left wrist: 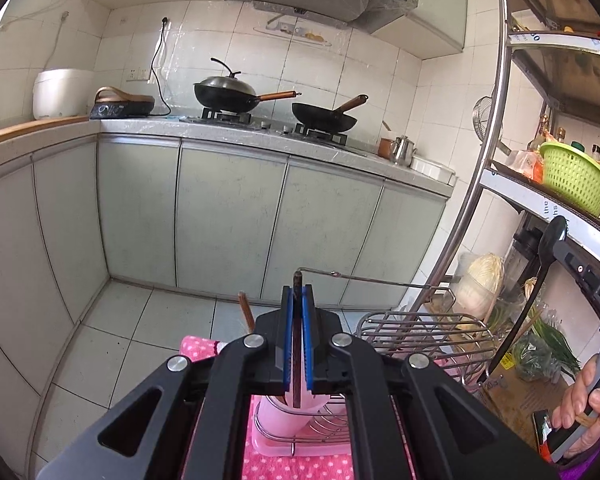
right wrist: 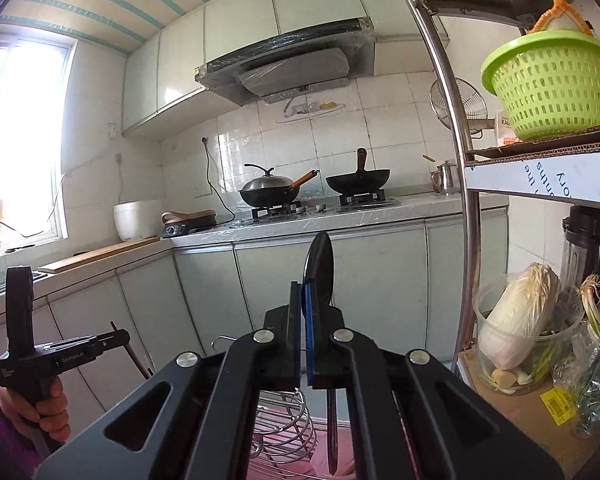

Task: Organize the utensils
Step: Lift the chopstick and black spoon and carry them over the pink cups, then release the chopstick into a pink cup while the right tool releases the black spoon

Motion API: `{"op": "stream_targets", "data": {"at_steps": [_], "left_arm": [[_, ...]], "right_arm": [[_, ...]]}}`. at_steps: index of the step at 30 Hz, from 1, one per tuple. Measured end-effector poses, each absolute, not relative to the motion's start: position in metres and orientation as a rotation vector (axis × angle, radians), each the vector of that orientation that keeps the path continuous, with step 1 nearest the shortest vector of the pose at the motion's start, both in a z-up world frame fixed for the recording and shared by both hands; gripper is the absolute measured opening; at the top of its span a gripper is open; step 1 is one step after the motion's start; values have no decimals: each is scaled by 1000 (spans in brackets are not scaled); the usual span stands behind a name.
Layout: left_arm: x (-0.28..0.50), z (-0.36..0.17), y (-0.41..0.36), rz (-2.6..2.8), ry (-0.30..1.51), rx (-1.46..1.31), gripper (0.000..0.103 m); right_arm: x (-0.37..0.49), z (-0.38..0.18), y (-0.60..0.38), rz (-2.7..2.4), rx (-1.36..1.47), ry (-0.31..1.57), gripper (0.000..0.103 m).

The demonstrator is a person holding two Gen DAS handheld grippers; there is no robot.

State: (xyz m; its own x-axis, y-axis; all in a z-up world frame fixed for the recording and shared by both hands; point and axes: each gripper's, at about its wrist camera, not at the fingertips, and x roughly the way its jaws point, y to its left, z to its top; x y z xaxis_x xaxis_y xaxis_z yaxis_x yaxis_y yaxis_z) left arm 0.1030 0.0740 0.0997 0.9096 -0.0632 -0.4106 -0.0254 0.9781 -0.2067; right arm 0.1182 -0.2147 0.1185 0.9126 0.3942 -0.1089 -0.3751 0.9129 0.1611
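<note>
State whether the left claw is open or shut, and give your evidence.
Shut. The left claw has its blue pads pressed against a dark chopstick that runs up between them, its tip poking out above.

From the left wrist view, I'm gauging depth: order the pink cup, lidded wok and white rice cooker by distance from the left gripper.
1. Pink cup: just below the left gripper.
2. Lidded wok: on the stove across the floor, centre.
3. White rice cooker: far-left counter corner; too close to call against the wok.

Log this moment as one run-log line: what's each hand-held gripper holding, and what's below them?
left hand-held gripper: shut on brown chopstick | right hand-held gripper: shut on black spoon | below: wire rack, pink cup
</note>
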Motion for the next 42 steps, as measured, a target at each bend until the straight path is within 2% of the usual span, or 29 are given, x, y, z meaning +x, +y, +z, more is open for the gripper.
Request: {"op": "stream_targets", "data": {"at_steps": [6, 26, 36, 40, 42], "left_arm": [[105, 94, 77, -20, 434, -214, 4], [110, 42, 73, -37, 554, -234, 4], [125, 41, 80, -28, 552, -253, 4], [120, 42, 79, -35, 543, -243, 9], [118, 42, 79, -42, 542, -246, 15]], "right_arm": [[122, 113, -213, 398, 139, 146, 2], [105, 6, -240, 345, 319, 383, 2], [121, 13, -235, 335, 275, 411, 2], [120, 11, -233, 336, 277, 430, 3], [120, 10, -232, 330, 273, 451, 9]]}}
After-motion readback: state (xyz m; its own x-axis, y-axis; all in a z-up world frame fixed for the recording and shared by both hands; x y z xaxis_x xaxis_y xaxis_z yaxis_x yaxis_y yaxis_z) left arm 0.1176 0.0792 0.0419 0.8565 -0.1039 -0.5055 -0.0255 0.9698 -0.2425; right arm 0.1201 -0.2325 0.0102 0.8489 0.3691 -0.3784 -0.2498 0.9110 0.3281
